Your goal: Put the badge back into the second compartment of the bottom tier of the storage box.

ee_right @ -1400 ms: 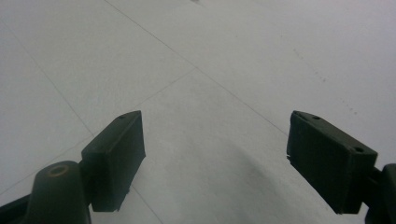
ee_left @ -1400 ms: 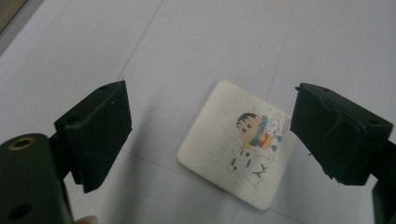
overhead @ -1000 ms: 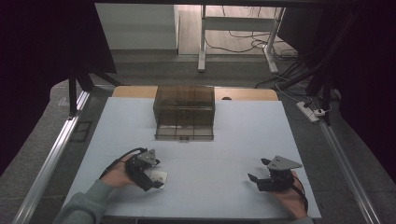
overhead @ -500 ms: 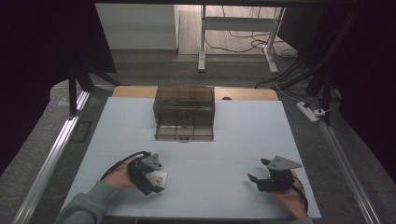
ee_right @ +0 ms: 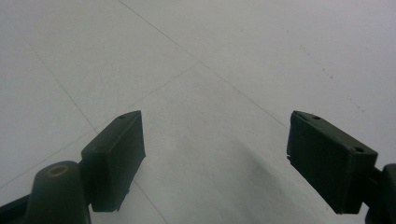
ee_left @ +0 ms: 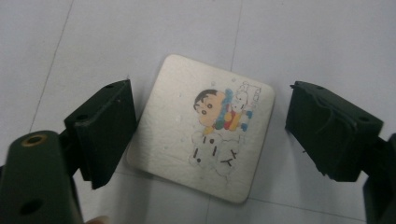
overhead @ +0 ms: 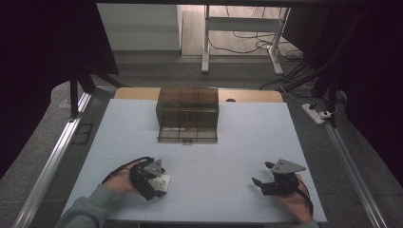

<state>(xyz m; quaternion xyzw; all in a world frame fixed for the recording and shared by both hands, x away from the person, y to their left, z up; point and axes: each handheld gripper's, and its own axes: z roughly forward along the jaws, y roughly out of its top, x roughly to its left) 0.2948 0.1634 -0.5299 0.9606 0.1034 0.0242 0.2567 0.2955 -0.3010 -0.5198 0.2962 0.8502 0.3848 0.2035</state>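
Observation:
A square pale card point(ee_left: 205, 135) with a cartoon child printed on it lies flat on the white table point(overhead: 223, 142), near the front left. My left gripper point(ee_left: 212, 112) points down over it, and its jaws have just been closing with the card between them. One jaw is at the card's edge, while a gap remains at the other. In the high view the left gripper point(overhead: 153, 179) covers part of the card point(overhead: 162, 183). My right gripper point(overhead: 260, 183) rests low at the front right. Its jaws point(ee_right: 215, 140) stand wide apart over bare tabletop.
A dark translucent box point(overhead: 187, 114) with inner compartments stands at the middle back of the table. A metal rail point(overhead: 52, 161) runs along the left side, and cables and a power strip point(overhead: 319, 114) lie off to the right.
The left gripper has sunk slightly toward the card at the table's front. The right gripper has kept still.

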